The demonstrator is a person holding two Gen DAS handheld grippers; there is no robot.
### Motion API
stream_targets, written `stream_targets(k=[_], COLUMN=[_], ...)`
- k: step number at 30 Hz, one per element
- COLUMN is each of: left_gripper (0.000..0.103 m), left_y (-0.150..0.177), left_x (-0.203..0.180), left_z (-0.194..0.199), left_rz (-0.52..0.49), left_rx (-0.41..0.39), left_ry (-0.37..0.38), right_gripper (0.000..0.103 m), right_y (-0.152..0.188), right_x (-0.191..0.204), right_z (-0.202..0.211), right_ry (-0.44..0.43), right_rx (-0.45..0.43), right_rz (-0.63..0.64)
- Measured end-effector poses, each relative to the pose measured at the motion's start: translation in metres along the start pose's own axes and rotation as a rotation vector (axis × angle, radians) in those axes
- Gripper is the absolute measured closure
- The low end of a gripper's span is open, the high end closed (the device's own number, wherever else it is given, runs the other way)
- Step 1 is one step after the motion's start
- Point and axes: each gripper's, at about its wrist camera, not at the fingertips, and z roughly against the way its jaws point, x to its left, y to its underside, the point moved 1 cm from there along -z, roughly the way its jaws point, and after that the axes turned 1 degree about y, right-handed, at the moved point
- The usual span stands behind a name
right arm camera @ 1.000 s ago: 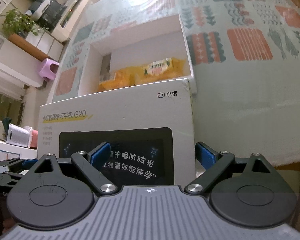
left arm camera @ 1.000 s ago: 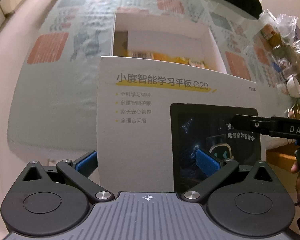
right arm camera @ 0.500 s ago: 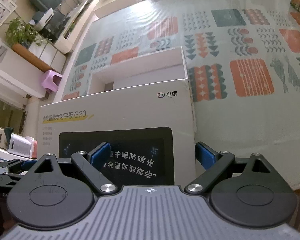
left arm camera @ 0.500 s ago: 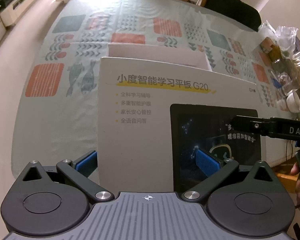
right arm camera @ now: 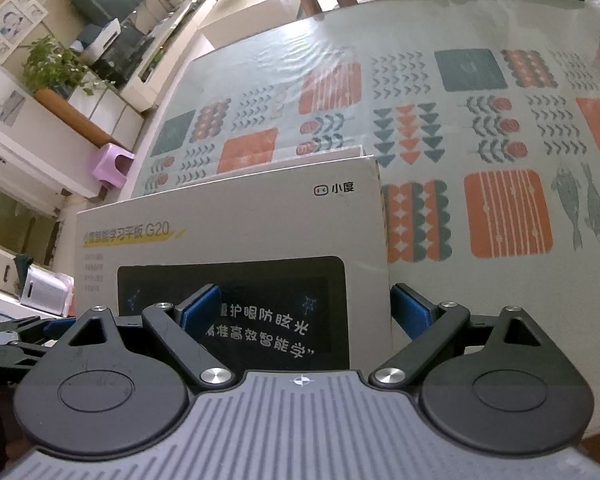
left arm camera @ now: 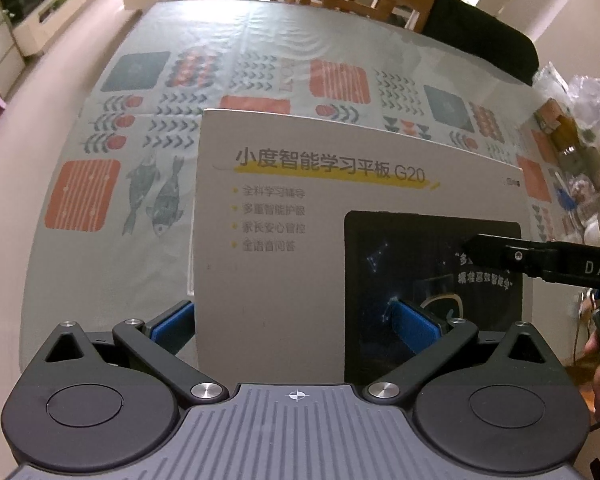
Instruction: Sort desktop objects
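White cardboard lid point(left arm camera: 300, 280) between both claws point(left arm camera: 296, 320) point(right arm camera: 306, 312), over the box.

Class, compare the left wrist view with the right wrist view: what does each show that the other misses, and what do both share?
Only the left wrist view shows the clutter of bags and packets at the table's right edge. Only the right wrist view shows the purple stool and the potted plant. Both show the box lid, held by the left gripper and right gripper, and the patterned tablecloth.
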Motion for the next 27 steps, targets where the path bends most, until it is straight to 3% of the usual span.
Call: stream_targets(k=[11, 27], left_gripper=[0.0, 0.0], left_y=[-0.03, -0.095], left_x=[0.007, 0.028], left_z=[-0.011, -0.059], left_rz=[0.039, -0.014], left_rx=[-0.004, 0.09], left_ry=[-0.027, 0.012], right_gripper=[0.0, 0.0], right_y=[-0.038, -0.076], right_x=[0.005, 0.005], right_z=[-0.024, -0.073], right_ry=[-0.034, 0.011], right_rx=[0.039, 0.088], right_rz=[0.043, -0.024])
